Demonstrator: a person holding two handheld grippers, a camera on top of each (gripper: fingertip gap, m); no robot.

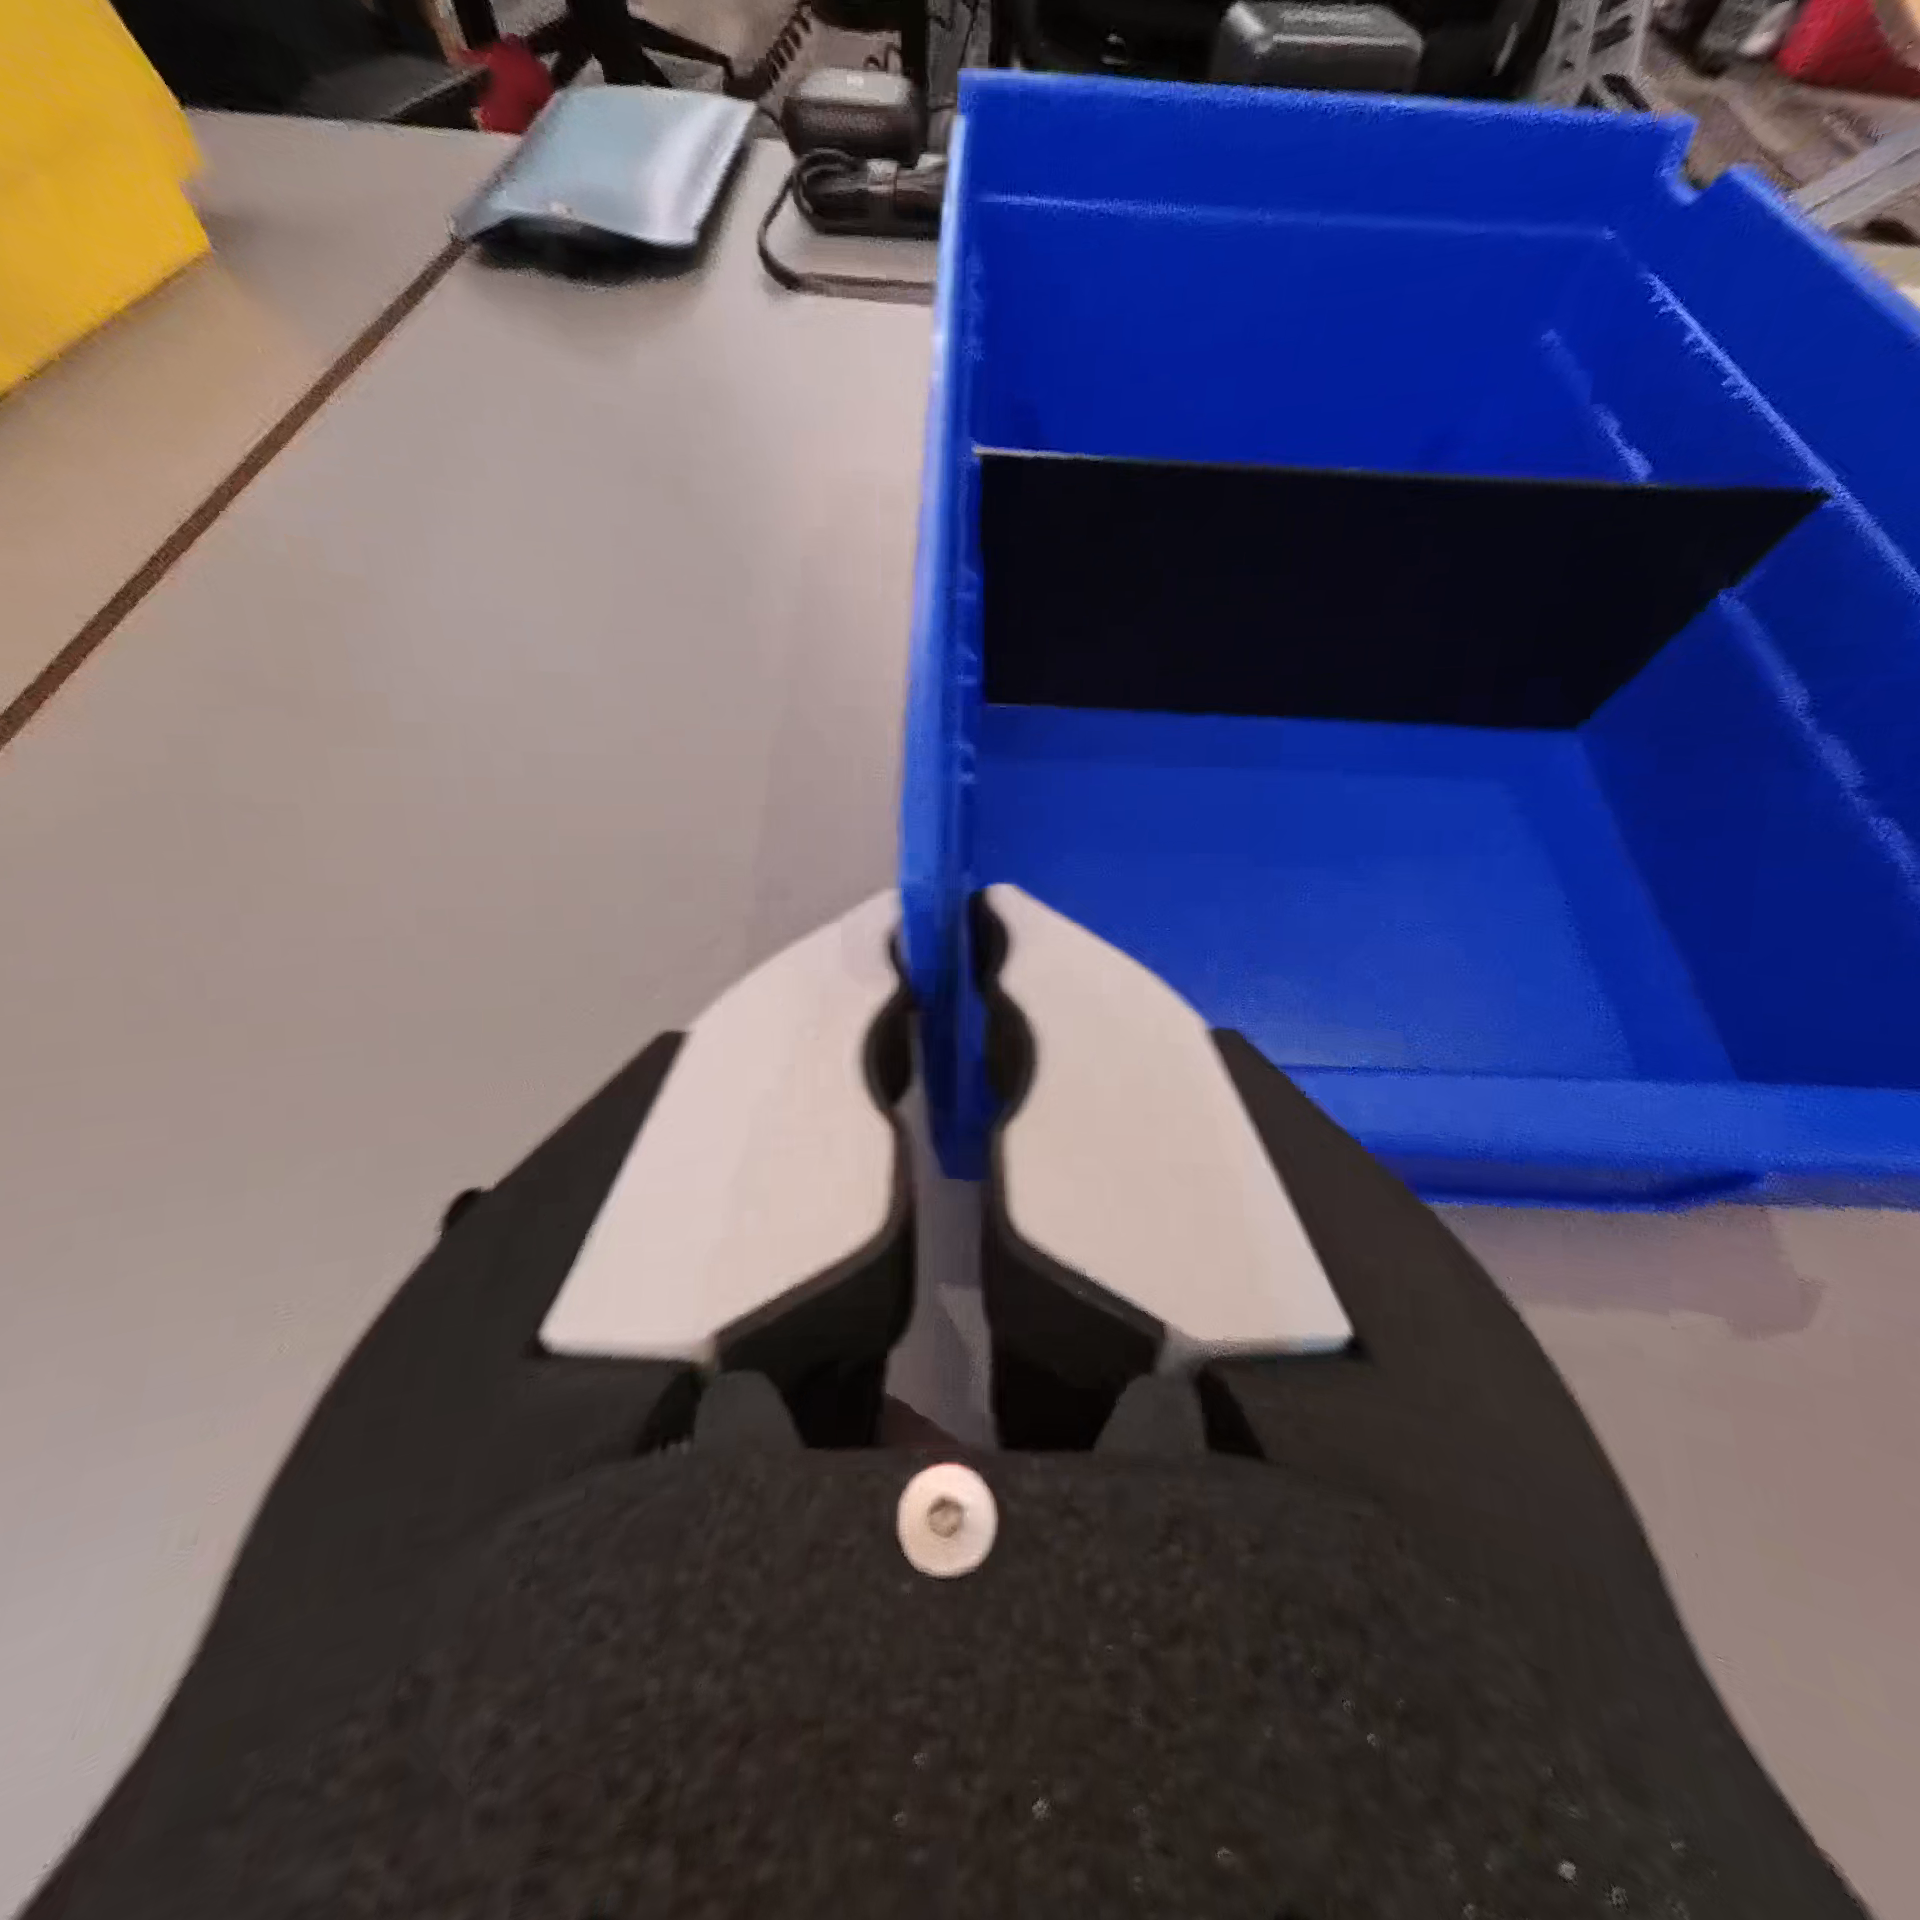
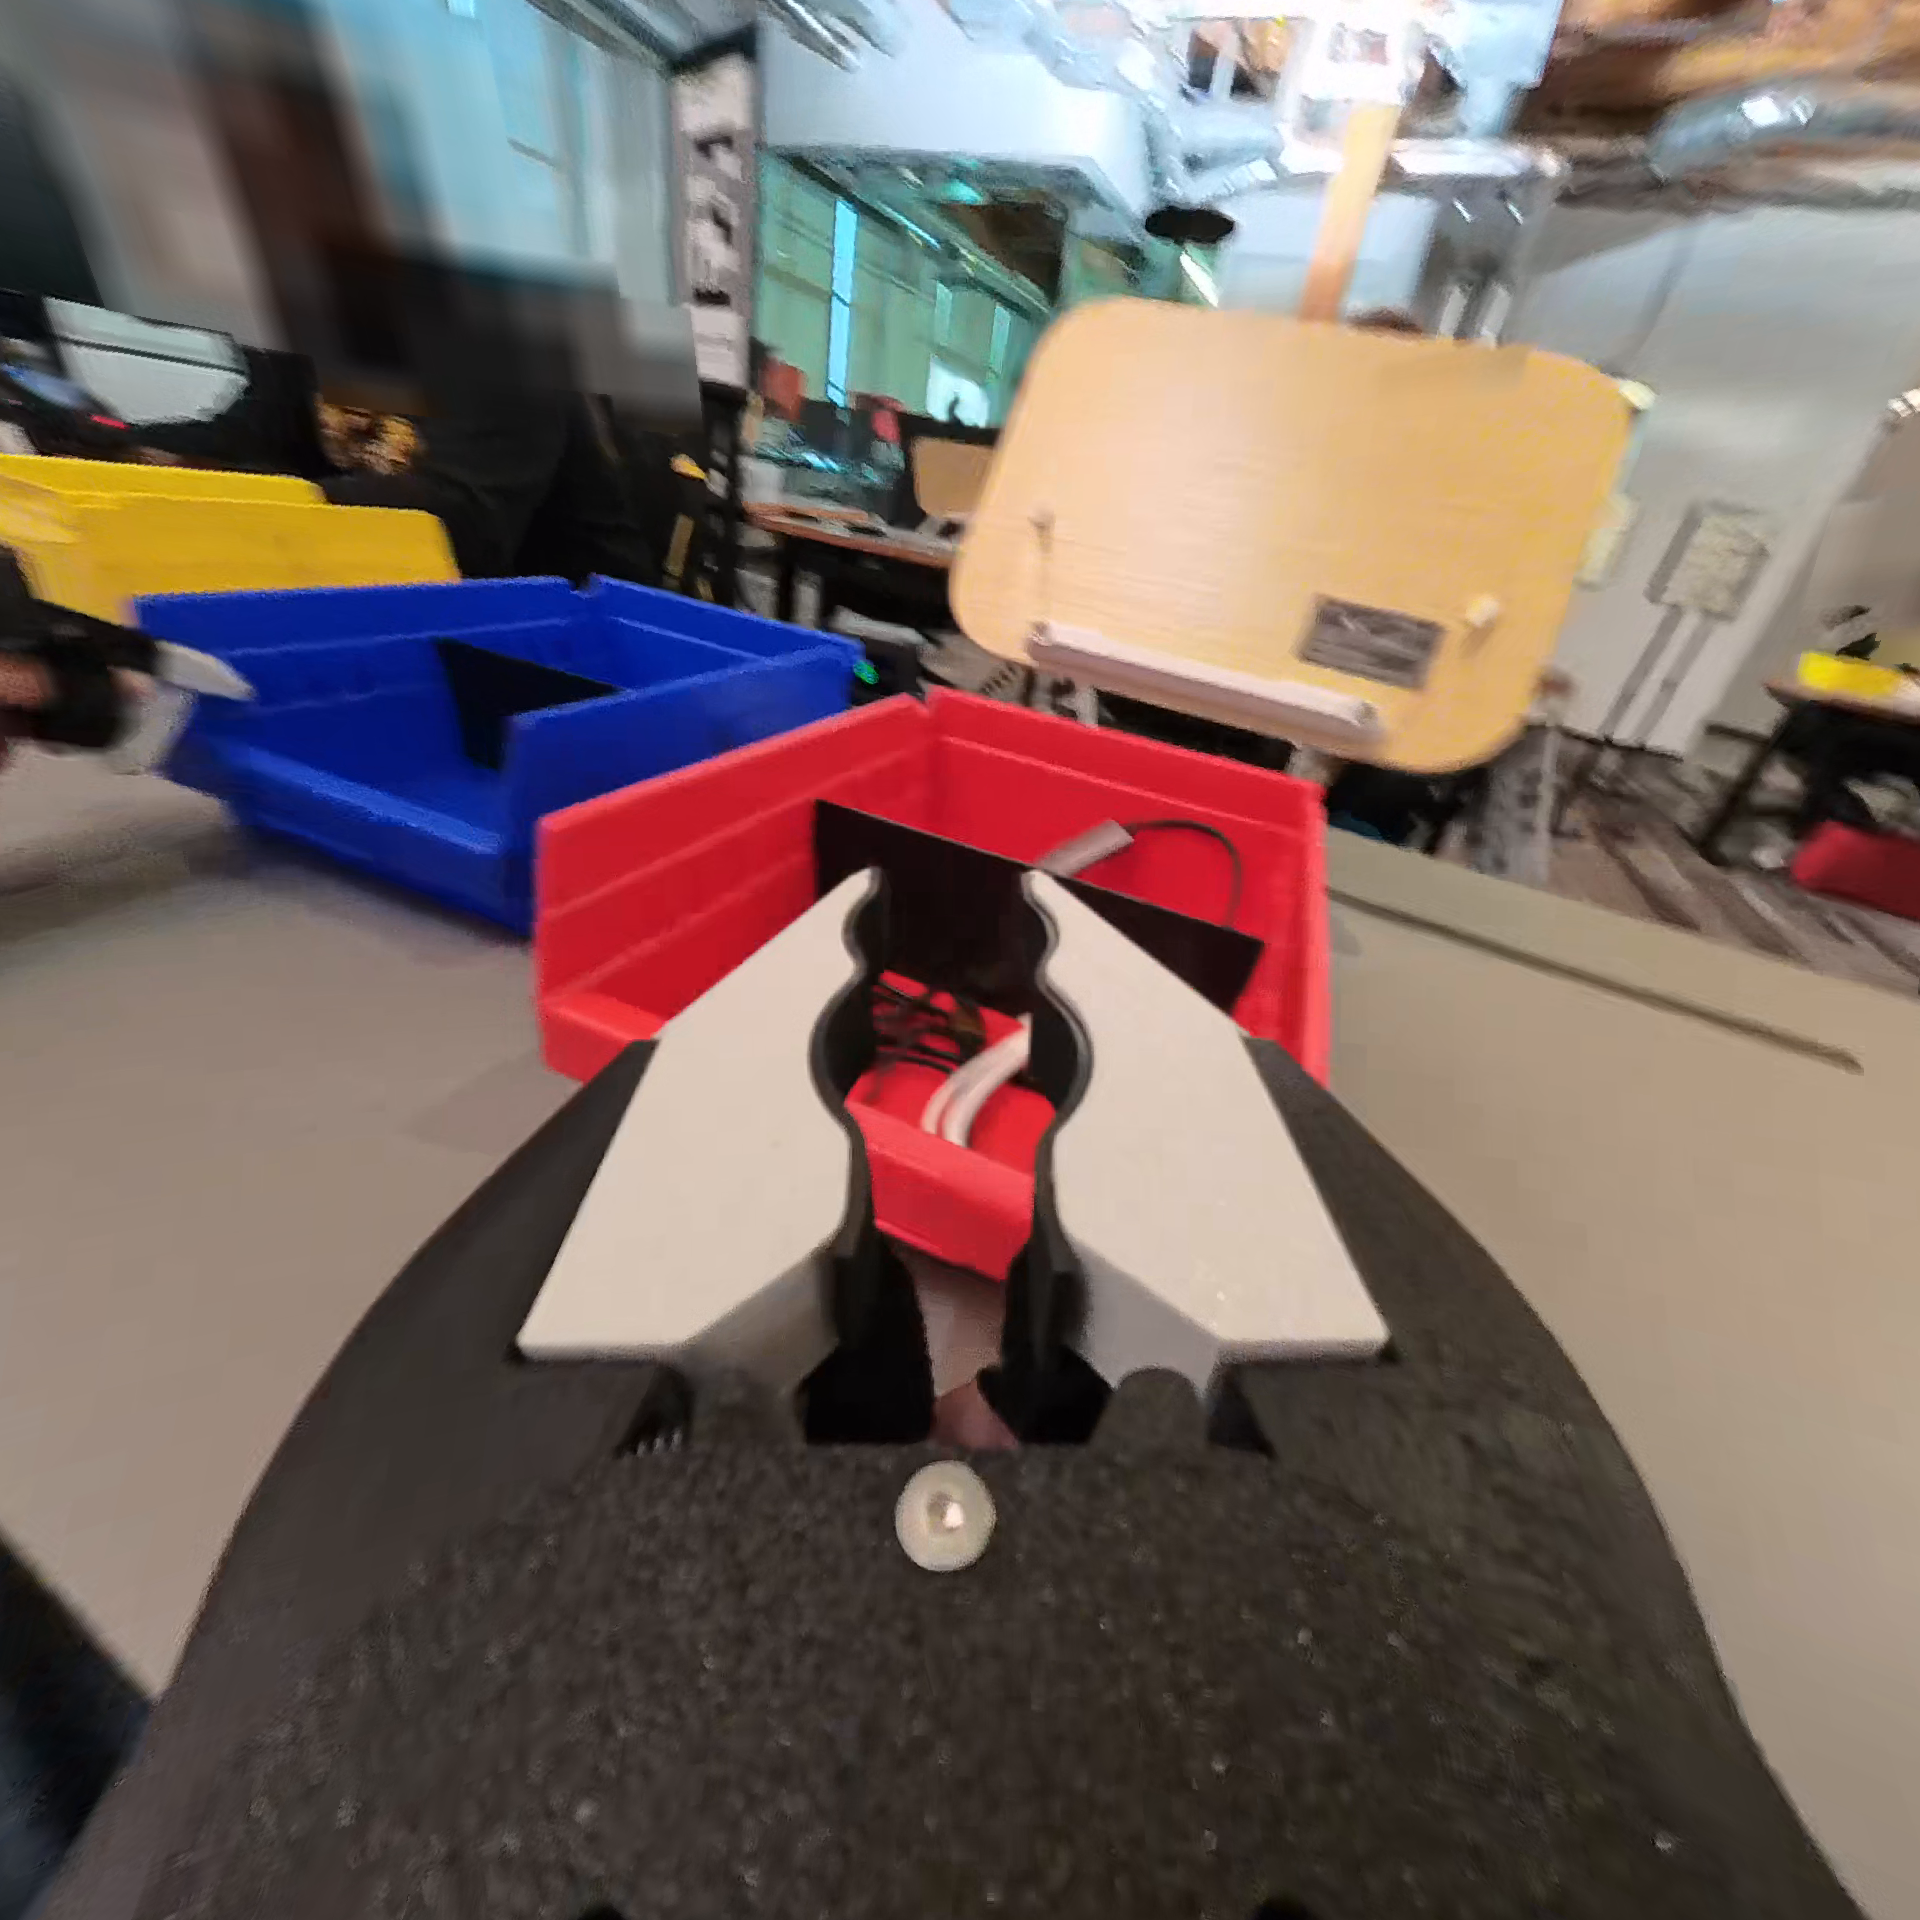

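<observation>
Seen from the left wrist view, the left gripper [image 1: 940, 977] has its jaws clenched on the near left side wall of a blue bin [image 1: 1455, 914], one finger outside the wall and one inside. The bin stands on a grey table [image 1: 468, 727]; a black divider [image 1: 1351, 592] crosses it, and both compartments look bare. Only this view shows a yellow bin [image 1: 83, 187] at the far left edge, a grey-blue pouch [image 1: 613, 166] and a black device with a cable [image 1: 852, 177] beyond the blue bin. The right wrist view shows the right gripper [image 2: 951, 904] poised low in front of a red bin [image 2: 727, 862], its jaws parted and gripping nothing, the bin's front lip framed between them. Inside the red bin, seen only here, lie a white cable [image 2: 977, 1091] and black cable [image 2: 914, 1018] in the near compartment, a black divider [image 2: 1164, 935], and a black cable with a grey plug [image 2: 1091, 842] behind it. To the left stands the blue bin [image 2: 416, 790] just beside the red one, with the left gripper [image 2: 197, 686] at its wall, and the yellow bin [image 2: 229, 540] behind. A wooden board on a stand [image 2: 1278, 520] rises beyond the table [image 2: 260, 1143]. The background is blurred.
</observation>
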